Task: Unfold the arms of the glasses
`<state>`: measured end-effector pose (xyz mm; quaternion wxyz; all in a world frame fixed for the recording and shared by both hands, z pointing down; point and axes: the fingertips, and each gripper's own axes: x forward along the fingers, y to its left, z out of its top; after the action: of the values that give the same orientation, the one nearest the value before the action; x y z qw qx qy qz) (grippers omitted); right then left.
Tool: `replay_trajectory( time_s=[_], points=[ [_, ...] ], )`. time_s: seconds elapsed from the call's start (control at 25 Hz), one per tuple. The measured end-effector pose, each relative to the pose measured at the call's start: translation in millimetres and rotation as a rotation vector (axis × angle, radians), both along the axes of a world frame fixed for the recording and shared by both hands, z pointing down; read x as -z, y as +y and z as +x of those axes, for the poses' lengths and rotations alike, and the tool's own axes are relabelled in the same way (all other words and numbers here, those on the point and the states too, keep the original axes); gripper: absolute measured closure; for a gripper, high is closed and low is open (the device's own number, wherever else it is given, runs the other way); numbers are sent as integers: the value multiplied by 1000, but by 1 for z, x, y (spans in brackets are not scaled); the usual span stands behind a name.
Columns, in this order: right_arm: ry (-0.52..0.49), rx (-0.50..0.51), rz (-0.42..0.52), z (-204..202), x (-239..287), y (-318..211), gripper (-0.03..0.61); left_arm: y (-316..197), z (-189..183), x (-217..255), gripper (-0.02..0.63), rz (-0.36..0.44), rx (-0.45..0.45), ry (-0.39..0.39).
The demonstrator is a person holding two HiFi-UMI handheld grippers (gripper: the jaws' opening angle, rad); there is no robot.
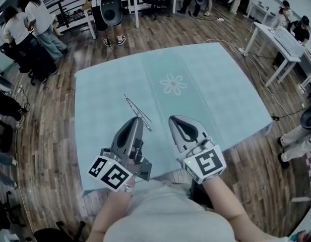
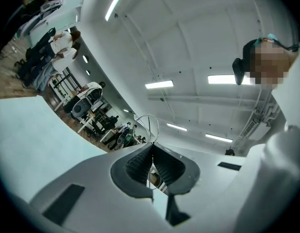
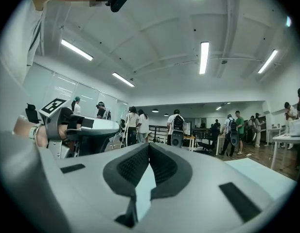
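Left gripper view shows thin wire-rimmed glasses (image 2: 149,127).

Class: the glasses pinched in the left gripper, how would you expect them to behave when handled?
The glasses look like thin wire, so they are probably very light and easily bent. The left gripper holds them by one narrow bit, so they may well twist or slip when an arm is pushed.

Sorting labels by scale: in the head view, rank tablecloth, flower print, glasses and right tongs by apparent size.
1. Tablecloth.
2. Right tongs, though nearer the camera.
3. Glasses and flower print look alike in span; the glasses are held nearer, so unranked.
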<state>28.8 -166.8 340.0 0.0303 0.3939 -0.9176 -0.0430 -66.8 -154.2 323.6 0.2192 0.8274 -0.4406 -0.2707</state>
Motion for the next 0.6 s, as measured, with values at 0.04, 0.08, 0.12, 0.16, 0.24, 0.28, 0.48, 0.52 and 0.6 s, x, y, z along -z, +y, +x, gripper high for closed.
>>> replay_trajectory(
  time_s=[0.04,0.08,0.12,0.16,0.24,0.28,0.48,0.52,0.6],
  points=[
    [7,6,1,0,1,-1,571,1,-1,-1,603,-18,4,27],
    [17,13,5,-1,1,-1,571,2,-3,-2,603,-35,10,54],
    [30,22,10,-2,2,-1,571,3,-5,-4,603,-48,19,78],
    [43,30,17,-4,2,-1,571,5,-7,-5,603,-57,31,98],
    [63,44,29,-8,4,-3,571,7,-12,-8,603,-73,65,138],
    [72,51,35,-10,4,-4,571,9,-15,-10,603,-78,86,161],
    [127,111,60,-18,1,-5,571,13,-25,-10,603,-66,170,271],
    [135,128,62,-19,0,-5,571,13,-26,-9,603,-63,177,298],
    [150,163,66,-23,-4,-4,571,14,-27,-9,603,-60,187,351]
  ],
)
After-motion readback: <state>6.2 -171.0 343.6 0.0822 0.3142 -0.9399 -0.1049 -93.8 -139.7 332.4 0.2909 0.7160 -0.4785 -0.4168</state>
